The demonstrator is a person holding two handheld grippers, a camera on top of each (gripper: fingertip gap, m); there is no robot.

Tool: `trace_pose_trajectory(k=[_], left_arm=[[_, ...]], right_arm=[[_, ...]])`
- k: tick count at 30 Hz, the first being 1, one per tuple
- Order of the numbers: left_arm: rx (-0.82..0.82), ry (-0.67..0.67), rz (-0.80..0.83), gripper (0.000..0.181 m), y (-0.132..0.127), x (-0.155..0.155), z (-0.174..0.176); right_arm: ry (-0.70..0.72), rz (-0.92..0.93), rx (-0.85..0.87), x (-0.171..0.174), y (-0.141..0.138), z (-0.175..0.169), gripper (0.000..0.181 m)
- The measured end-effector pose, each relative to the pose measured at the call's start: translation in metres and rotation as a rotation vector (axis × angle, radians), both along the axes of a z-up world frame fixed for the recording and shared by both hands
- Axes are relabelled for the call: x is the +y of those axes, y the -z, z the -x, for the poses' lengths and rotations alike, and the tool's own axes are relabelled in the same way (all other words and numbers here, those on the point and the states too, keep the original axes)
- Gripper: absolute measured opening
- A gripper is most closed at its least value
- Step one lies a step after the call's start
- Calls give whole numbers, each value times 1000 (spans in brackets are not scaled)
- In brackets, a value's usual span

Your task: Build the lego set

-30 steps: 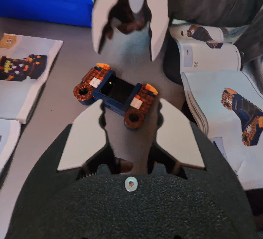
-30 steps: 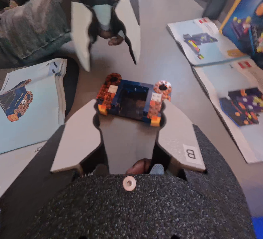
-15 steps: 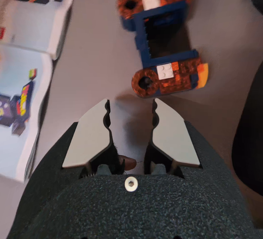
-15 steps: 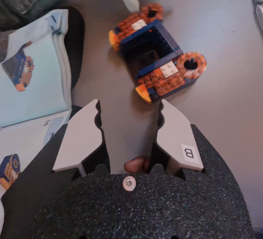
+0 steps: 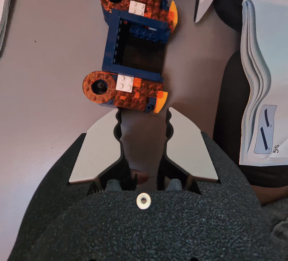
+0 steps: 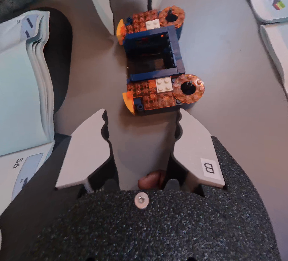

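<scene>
The lego model point(image 5: 134, 54), a dark blue open frame with orange studded blocks and a ring at each end, lies flat on the grey table point(image 5: 46, 66) between the two tools. In the left wrist view, the left hand-held gripper point(image 5: 142, 110) has its fingers apart and empty, tips just short of the model's near orange end. In the right wrist view, the right hand-held gripper point(image 6: 141, 111) is likewise spread and empty, just short of the opposite end point(image 6: 159, 94). Half a second ago the model sat skewed and farther from both; now each tool is lined up with it and close. An open instruction booklet point(image 5: 263, 82) lies right of the model in the left view, with more booklets point(image 6: 274, 4) across the table.
</scene>
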State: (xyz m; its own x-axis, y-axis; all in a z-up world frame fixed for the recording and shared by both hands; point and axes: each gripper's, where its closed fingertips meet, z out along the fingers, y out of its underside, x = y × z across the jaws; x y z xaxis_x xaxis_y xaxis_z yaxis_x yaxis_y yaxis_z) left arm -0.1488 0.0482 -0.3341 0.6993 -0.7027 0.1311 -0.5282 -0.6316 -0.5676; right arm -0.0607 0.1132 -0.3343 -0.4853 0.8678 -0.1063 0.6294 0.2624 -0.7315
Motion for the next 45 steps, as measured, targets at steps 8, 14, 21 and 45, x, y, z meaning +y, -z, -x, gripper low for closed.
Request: trace_pose_trajectory(k=[8, 14, 21, 45], left_arm=[[-41, -43, 48, 51, -5, -3, 1], [-132, -240, -307, 55, -78, -2, 8], [-151, -372, -589, 57, -109, -78, -47], [-206, -263, -667, 39, -117, -93, -162]], right_arm=[[48, 59, 105, 12, -24, 6, 77], [130, 29, 373, 24, -120, -37, 76], [207, -22, 226, 13, -85, -159, 70], [560, 135, 254, 46, -56, -227, 0]])
